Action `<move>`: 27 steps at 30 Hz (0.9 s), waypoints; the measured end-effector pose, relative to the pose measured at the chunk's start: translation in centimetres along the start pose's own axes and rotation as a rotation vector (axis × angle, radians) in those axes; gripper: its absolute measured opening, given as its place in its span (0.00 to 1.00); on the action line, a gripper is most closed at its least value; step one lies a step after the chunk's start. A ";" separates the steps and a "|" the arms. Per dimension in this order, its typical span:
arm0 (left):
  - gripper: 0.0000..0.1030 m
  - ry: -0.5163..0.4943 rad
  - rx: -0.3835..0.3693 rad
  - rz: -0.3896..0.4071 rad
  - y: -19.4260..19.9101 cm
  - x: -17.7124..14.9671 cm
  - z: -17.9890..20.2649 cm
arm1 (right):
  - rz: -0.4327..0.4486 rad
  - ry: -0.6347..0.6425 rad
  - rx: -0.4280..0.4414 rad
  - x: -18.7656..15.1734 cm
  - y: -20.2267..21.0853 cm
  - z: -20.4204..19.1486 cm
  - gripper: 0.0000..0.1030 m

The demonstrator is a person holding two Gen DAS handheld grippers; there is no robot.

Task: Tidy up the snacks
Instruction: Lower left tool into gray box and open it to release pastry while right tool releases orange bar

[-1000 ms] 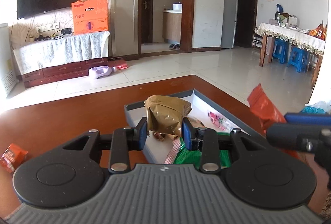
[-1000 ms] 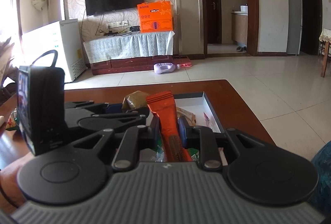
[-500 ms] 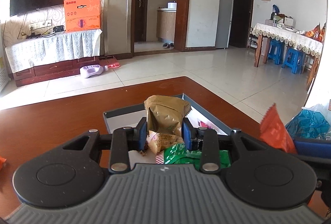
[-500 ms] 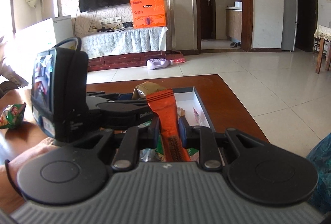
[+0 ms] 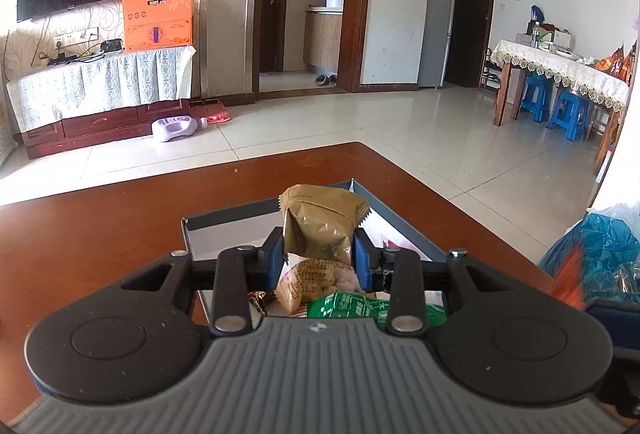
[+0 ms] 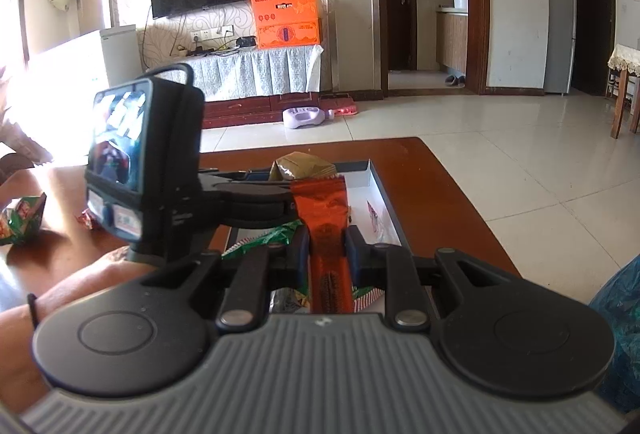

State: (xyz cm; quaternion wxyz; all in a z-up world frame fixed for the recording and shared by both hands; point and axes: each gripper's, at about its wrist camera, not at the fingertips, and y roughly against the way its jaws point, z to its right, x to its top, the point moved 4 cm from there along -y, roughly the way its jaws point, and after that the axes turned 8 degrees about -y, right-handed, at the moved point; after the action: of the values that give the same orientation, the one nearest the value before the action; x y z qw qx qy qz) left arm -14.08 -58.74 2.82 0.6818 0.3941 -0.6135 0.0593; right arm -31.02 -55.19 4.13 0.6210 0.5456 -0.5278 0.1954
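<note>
My left gripper (image 5: 319, 248) is shut on a gold snack packet (image 5: 322, 224) and holds it above the grey-rimmed white tray (image 5: 224, 224) on the brown table. Under it in the tray lie a yellow packet (image 5: 316, 280) and a green packet (image 5: 352, 308). My right gripper (image 6: 327, 246) is shut on a long orange packet (image 6: 326, 222), over the near end of the same tray (image 6: 382, 189). In the right wrist view the left gripper (image 6: 256, 185) with the gold packet (image 6: 300, 165) hangs just ahead and to the left.
A green packet (image 6: 20, 218) and a small red one (image 6: 86, 220) lie on the table (image 6: 440, 201) at the left. A person's forearm (image 6: 60, 286) reaches in from the left. A blue plastic bag (image 5: 600, 254) sits beyond the table's right edge.
My left gripper has carried the gold packet to the right, over the tray's middle; the tray now sits centred below it. The right gripper with the orange packet has stayed nearly still.
</note>
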 end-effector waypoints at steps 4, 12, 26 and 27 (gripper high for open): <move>0.39 -0.011 -0.008 0.006 -0.3 0.0 0.2 | -0.006 0.007 0.005 -0.2 -0.1 -0.3 0.22; 0.39 -0.023 -0.015 -0.007 -1.3 -0.1 0.2 | -0.009 0.007 -0.005 -0.3 -0.2 0.3 0.22; 0.45 -0.036 -0.023 -0.037 -2.2 0.6 0.5 | -0.031 0.009 -0.008 -0.4 -1.0 0.0 0.22; 0.45 -0.038 -0.025 -0.038 -2.3 0.7 0.5 | -0.032 0.008 -0.007 -0.4 -1.0 0.0 0.22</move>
State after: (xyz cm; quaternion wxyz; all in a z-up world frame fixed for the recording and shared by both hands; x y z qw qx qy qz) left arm -13.03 -60.85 2.35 0.6758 0.3984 -0.6194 0.0311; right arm -30.36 -55.37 3.31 0.6282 0.5509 -0.5171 0.1857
